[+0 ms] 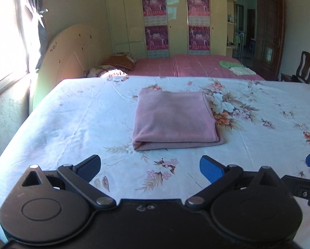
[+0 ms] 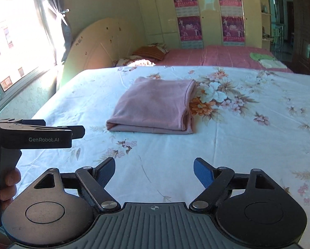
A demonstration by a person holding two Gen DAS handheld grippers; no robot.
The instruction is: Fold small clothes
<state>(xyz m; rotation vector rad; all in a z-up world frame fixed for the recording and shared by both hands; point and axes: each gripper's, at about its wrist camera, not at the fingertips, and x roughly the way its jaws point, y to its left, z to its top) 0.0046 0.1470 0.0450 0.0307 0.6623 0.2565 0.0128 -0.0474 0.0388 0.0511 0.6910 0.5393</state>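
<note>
Now both spread wide and empty, left gripper (image 1: 149, 167) and right gripper (image 2: 154, 171), near folded pink cloth (image 1: 174, 118) lying on flowered bed sheet (image 1: 71, 124): soft, light, floppy, best pinched at near corners.

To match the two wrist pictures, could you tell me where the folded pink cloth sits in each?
Left wrist: pink cloth at centre, on the floral sheet.
Right wrist: pink cloth slightly left of centre.
Shared landmark: big flower print touching its right edge.
</note>
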